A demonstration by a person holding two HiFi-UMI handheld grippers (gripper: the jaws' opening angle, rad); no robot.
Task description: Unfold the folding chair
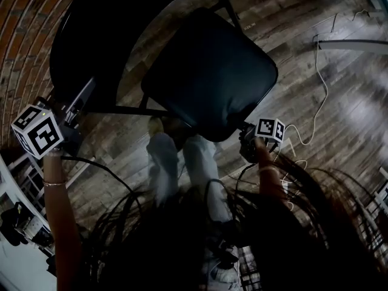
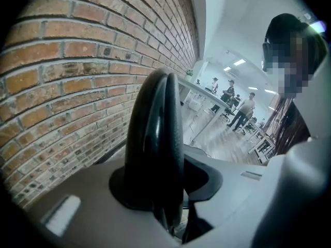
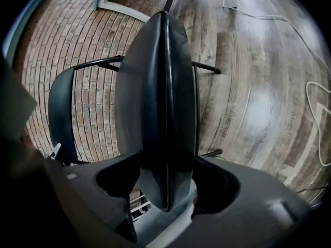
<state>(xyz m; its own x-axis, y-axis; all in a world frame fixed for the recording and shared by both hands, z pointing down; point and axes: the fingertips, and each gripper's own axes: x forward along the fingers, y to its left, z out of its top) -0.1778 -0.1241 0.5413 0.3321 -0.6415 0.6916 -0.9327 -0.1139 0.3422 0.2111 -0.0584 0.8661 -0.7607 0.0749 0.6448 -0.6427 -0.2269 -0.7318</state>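
Folding chair (image 1: 209, 71), seat edge in right claw (image 1: 245, 138)

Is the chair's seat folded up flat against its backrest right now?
No, in the head view the seat is swung out from the backrest, with wood floor showing between them.

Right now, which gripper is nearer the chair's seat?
Right. The right gripper is at the seat's near corner; the left gripper sits off at the backrest's end.
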